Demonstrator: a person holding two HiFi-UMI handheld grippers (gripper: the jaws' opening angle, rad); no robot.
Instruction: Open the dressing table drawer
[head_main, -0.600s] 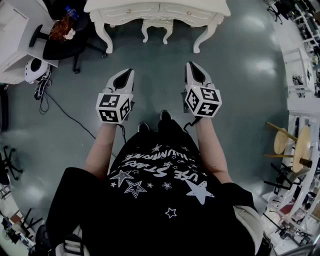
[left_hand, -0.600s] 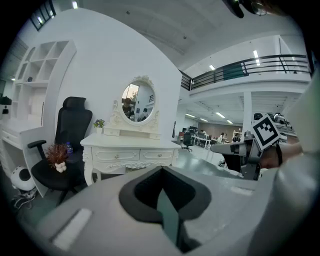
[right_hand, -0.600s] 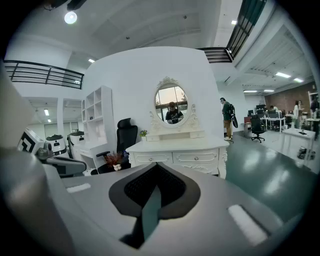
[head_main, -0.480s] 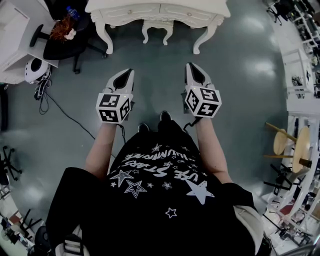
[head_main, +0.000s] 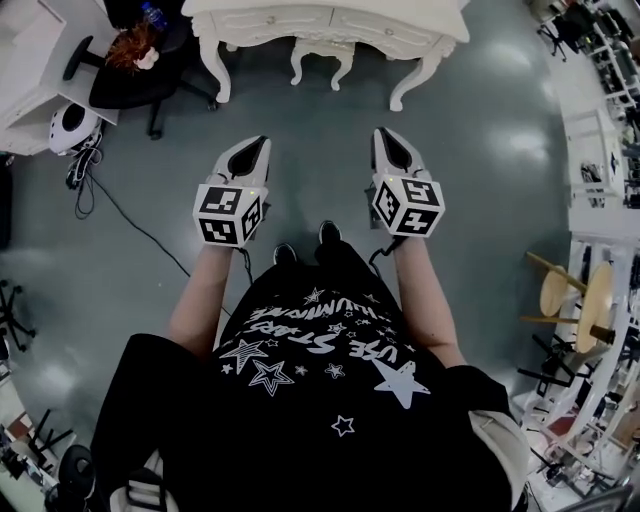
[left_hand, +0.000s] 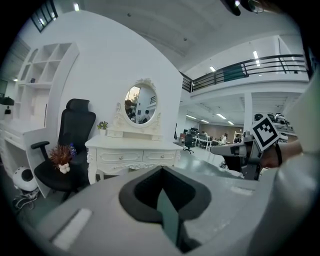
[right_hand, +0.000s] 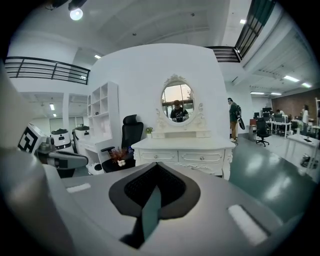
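Head view | left tool (head_main: 259, 146) and right tool (head_main: 381, 134) both closed, empty, side by side | drawer (right_hand: 201, 157) shut, well ahead across floor (head_main: 480, 150) | progress: nothing done; approach, grip and pull all remain.

White ornate dressing table (right_hand: 182, 145), upright by wall, both drawers (right_hand: 159, 156) shut
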